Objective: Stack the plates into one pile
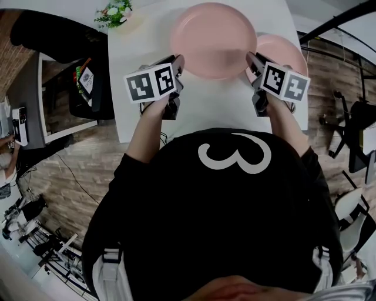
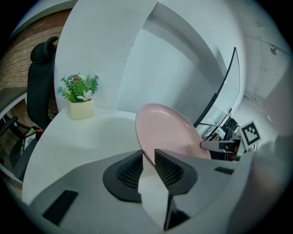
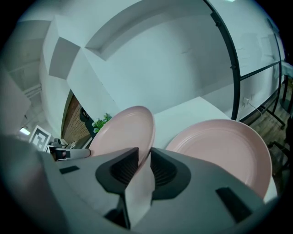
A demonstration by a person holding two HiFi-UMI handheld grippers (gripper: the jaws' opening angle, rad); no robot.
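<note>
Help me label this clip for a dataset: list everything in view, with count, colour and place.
held plate: one, pink, over the table's far middle, gripped at opposite rims
second plate: one, pink, lying on the table's right side, partly behind the right gripper
potted plant: one, green leaves in a pale pot, table's far left corner
table: one, white, in front of the person
chair: one, black, left of the table
floor: wood-patterned brown, around the table
left gripper: one, grey, fingers shut on the held plate's left rim
right gripper: one, grey, fingers shut on its right rim
</note>
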